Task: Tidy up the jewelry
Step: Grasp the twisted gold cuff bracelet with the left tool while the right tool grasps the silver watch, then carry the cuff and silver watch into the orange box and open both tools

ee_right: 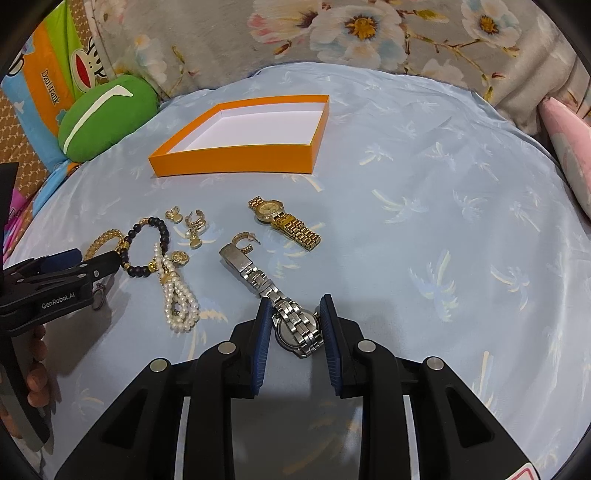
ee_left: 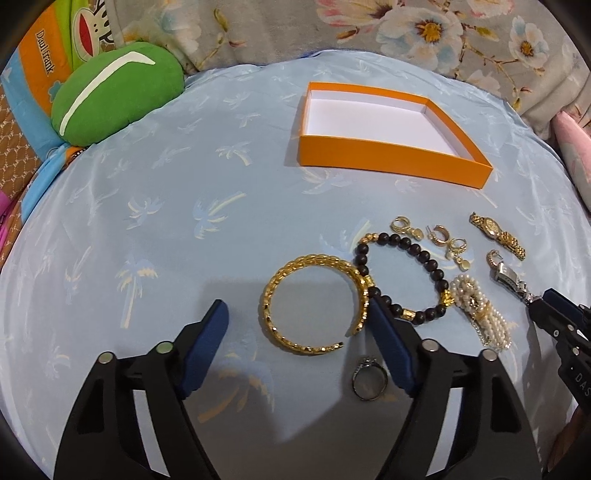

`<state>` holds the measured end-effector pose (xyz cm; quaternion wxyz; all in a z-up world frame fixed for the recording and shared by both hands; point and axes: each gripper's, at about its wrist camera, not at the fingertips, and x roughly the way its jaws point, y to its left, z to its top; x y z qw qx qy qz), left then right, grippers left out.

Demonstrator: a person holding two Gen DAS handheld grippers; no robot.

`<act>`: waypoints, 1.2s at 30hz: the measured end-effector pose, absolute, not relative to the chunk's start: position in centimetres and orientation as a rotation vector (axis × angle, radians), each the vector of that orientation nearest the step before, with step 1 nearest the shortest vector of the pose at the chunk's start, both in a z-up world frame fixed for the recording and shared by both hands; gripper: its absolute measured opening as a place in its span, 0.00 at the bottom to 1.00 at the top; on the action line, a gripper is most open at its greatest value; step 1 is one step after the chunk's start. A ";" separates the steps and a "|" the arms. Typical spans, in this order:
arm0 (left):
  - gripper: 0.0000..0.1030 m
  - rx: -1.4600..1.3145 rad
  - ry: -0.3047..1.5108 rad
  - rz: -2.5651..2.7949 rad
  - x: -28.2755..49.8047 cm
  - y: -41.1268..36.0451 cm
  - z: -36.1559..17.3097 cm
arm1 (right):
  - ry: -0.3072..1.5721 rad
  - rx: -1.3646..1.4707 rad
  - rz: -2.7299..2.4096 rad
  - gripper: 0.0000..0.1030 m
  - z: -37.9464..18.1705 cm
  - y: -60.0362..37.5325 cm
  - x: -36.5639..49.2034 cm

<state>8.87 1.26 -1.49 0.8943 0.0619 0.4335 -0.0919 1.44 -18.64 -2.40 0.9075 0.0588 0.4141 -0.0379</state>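
Note:
An empty orange box (ee_left: 388, 158) (ee_right: 236, 160) with a white inside sits at the far side of the blue cloth. My left gripper (ee_left: 297, 314) is open around the near part of a gold bangle (ee_left: 314, 299); a black bead bracelet (ee_left: 402, 273), a silver ring (ee_left: 369, 378), a pearl piece (ee_left: 480, 310) and gold earrings (ee_left: 428, 234) lie beside it. My right gripper (ee_right: 295, 306) has its jaws closed on the silver watch (ee_right: 295, 325), whose band (ee_right: 247, 269) trails forward on the cloth. A gold watch (ee_right: 284, 221) (ee_left: 496, 234) lies beyond.
A green plush cushion (ee_left: 118, 92) (ee_right: 103, 118) and a printed pillow lie at the far left. A floral blanket (ee_left: 406, 33) borders the back. A pink pillow (ee_right: 569, 155) is at the right edge.

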 end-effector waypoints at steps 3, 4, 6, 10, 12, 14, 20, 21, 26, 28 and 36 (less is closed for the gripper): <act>0.60 0.134 0.891 -0.204 8.7 1.0 -1.4 | 0.854 0.127 -0.079 0.24 -2.4 -18.7 1.4; 0.55 0.131 0.889 -0.208 8.6 1.0 -1.3 | 0.853 0.131 -0.080 0.24 -2.4 -18.7 1.4; 0.52 0.124 0.889 -0.218 8.4 1.0 -1.3 | 0.852 0.141 -0.082 0.24 -2.4 -18.7 1.3; 0.52 0.078 0.901 -0.252 8.2 1.5 -1.0 | 0.848 0.167 -0.081 0.24 -2.3 -18.8 1.0; 0.52 0.059 0.905 -0.262 8.0 1.8 -0.9 | 0.845 0.187 -0.075 0.24 -2.2 -18.9 0.7; 0.52 0.045 0.907 -0.267 7.7 2.1 -0.8 | 0.835 0.206 -0.071 0.24 -2.0 -18.9 0.4; 0.52 0.025 0.887 -0.271 7.1 2.9 0.7 | 0.788 0.203 -0.072 0.24 0.3 -18.9 -0.1; 0.52 0.027 0.880 -0.271 7.0 2.9 1.0 | 0.778 0.200 -0.072 0.24 0.8 -19.0 -0.2; 0.52 0.052 0.832 -0.272 7.3 2.8 3.2 | 0.734 0.169 -0.069 0.24 3.6 -19.2 0.5; 0.52 0.067 0.810 -0.274 7.9 2.5 4.2 | 0.713 0.153 -0.069 0.24 4.7 -19.3 1.3; 0.52 0.122 0.730 -0.284 13.5 -0.1 7.0 | 0.649 0.108 -0.074 0.24 8.2 -20.4 8.8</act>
